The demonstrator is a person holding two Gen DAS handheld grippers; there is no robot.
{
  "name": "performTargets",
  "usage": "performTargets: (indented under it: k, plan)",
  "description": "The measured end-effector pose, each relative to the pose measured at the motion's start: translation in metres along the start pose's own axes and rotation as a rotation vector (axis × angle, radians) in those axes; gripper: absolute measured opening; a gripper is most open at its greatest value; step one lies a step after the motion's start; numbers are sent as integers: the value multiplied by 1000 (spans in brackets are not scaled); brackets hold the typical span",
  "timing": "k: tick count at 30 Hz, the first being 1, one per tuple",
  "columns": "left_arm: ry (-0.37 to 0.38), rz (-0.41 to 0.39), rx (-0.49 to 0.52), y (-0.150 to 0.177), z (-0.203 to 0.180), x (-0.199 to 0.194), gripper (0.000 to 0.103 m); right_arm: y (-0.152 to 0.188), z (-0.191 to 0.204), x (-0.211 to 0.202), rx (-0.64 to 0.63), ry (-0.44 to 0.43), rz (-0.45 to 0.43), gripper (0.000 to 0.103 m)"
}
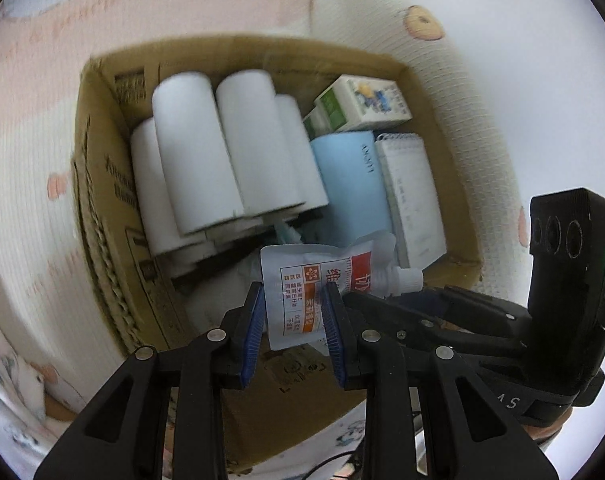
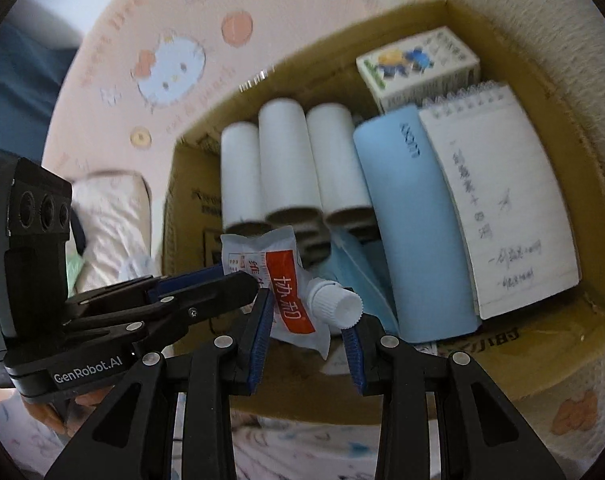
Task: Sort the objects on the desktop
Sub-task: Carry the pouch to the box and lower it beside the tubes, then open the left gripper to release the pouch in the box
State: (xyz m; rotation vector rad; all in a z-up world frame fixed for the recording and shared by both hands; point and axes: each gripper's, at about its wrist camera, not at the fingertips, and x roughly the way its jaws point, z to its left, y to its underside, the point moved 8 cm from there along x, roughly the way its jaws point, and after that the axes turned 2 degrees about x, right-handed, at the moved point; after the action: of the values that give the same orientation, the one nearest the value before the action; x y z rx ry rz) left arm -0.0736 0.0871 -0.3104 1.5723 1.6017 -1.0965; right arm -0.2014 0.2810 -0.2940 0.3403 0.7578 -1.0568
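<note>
A white sachet pouch point(image 1: 298, 280) with orange print and a white screw cap point(image 1: 402, 280) hangs over the near part of an open cardboard box point(image 1: 98, 240). My left gripper point(image 1: 294, 292) is shut on the pouch's flat body, its blue pads pressing both sides. From the right, the right gripper point(image 1: 382, 300) reaches in at the spout end. In the right wrist view the right gripper point(image 2: 308, 312) is shut on the pouch point(image 2: 286, 280) near its cap point(image 2: 336, 304), and the left gripper point(image 2: 222, 280) holds the far end.
Inside the box point(image 2: 502, 344) lie several white paper rolls point(image 1: 206, 152), a light blue case point(image 1: 350, 184), a spiral notebook point(image 1: 410, 196) and a small carton point(image 1: 366, 102). A pink cartoon-print cloth point(image 1: 30, 120) surrounds the box.
</note>
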Motion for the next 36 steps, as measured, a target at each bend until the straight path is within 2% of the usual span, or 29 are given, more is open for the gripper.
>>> performTargets:
  k: [2,5,11,14,16,18,22,26,28,32,36]
  plan:
    - [4,20,-30,3,1,7,26,2,-4,7,-27,32,55,31]
    - [-14,29,-44,6,0,13,25,4,-8,15,-57,60,110,31]
    - [-28,55,-78,7,2,28,24,7,-19,26,-70,72,174,31]
    - [-66,113,-118,14,8,36,21,13,-22,31,-65,60,219,30]
    - [-98,115,-126,13,8,39,20,15,-24,35,-52,57,245,30]
    - [-125,94,-129,10,10,41,20,13,-27,36,-50,77,240,29]
    - [-204,157,-121,11,13,53,20,13,-27,38,-53,85,257,26]
    - [-256,174,-110,11,15,55,20,14,-24,42,-79,130,273,22]
    - [-268,178,-102,11,11,52,21,14,-24,43,-75,132,278,22]
    - [-292,126,-27,8,4,36,25,15,-23,48,-83,159,292,22]
    - [-270,131,-26,7,4,28,30,14,-18,49,-114,194,292,22]
